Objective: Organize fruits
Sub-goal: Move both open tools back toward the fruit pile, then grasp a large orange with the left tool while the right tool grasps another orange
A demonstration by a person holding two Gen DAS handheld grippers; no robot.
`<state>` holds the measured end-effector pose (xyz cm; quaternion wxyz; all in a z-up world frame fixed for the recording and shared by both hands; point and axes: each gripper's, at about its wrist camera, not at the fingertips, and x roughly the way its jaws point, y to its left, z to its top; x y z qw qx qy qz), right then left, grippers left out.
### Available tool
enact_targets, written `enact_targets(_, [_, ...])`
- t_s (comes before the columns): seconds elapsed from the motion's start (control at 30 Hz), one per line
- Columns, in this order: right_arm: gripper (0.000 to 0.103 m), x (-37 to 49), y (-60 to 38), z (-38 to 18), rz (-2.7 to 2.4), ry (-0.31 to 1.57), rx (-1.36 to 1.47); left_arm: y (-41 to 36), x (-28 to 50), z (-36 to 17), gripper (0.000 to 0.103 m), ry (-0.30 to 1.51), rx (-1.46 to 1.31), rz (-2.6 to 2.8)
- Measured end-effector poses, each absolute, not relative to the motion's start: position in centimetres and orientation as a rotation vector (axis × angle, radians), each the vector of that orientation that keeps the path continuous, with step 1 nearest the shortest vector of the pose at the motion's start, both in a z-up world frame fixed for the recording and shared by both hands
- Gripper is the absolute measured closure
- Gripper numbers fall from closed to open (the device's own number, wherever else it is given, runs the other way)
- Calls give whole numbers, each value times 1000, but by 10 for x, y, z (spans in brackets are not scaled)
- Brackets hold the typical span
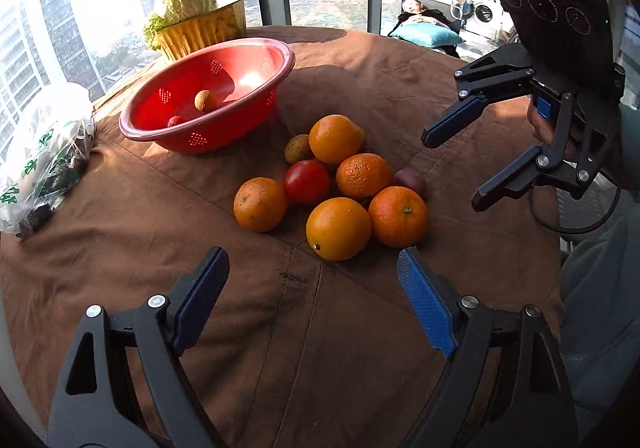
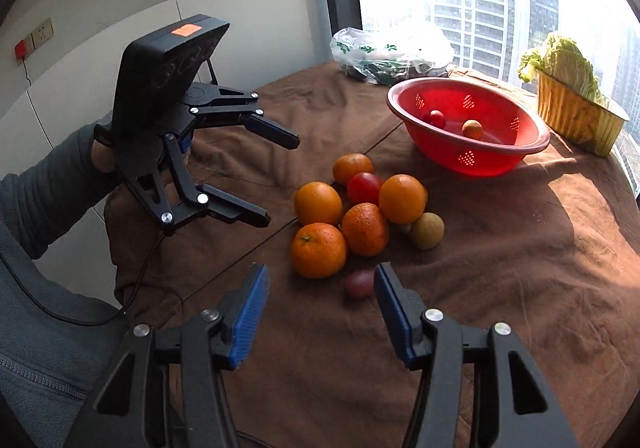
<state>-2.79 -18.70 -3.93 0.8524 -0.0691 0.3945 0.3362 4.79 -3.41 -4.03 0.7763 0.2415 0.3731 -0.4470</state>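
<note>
A pile of several oranges (image 1: 338,229) (image 2: 318,250) lies mid-table with a red tomato (image 1: 306,182) (image 2: 364,188), a tan round fruit (image 1: 298,148) (image 2: 427,231) and a small purple fruit (image 1: 409,181) (image 2: 359,283). A red colander bowl (image 1: 256,48) (image 2: 520,152) behind holds a tan fruit (image 1: 205,100) (image 2: 472,129) and a red one (image 1: 176,121) (image 2: 435,118). My left gripper (image 1: 314,264) (image 2: 282,176) is open and empty, just short of the pile. My right gripper (image 2: 322,276) (image 1: 454,172) is open and empty beside the pile.
The round table has a creased brown cloth (image 1: 280,328) (image 2: 520,268). A plastic bag of greens (image 1: 44,152) (image 2: 392,52) and a yellow tub with a cabbage (image 1: 200,24) (image 2: 572,104) stand by the window. A person lies in the far room (image 1: 424,18).
</note>
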Motion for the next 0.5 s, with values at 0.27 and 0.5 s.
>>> enact_targets(0.27, [47, -26, -191, -46, 697, 862, -133, -52, 50, -57, 39, 834, 602, -1036])
enact_targets(0.5, [48, -31, -184, -48, 724, 856, -124, -55, 63, -62, 42, 848, 599, -1050])
